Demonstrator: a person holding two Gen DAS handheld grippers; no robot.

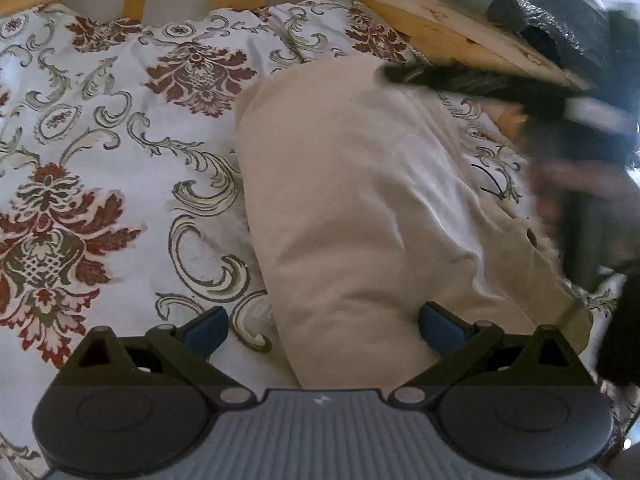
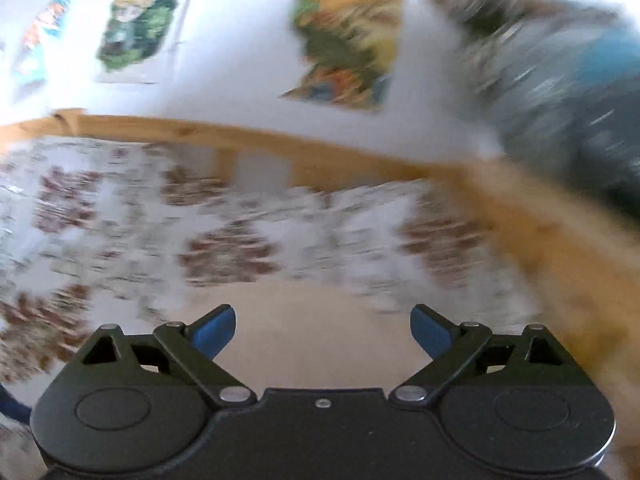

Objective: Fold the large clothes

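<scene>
L gripper (image 1: 322, 326): jaws wide, nothing pinched; the blue pads (image 1: 208, 330) sit apart, one over the bedspread, the other over the near end of the beige garment (image 1: 360, 200). Can't tell if the tips touch cloth or just hover above it.

R gripper (image 2: 323, 330): jaws also wide and empty, beige cloth (image 2: 312, 320) below the gap, no contact visible. Its own view is heavily smeared, so detail beyond the pads is poor. In the left wrist view the R gripper (image 1: 480, 84) shows as a dark blurred shape over the garment's far right side, with the person's hand (image 1: 568, 184) behind it.

The garment lies on the floral bedspread (image 1: 100, 140) as a long folded band, running from the near edge toward the wooden bed frame (image 1: 460, 40); looks like trousers, partly folded, w/ wrinkles across the middle.

Risks, as I judge them:
- Neither gripper holds anything, so the fold can relax or slide if bumped.
- R gripper low over the cloth could drag the top layer and undo the fold.
- A pad closing too deep may grab bedspread along w/ garment.
- Uneven grabs at the two ends would skew the next fold.
</scene>
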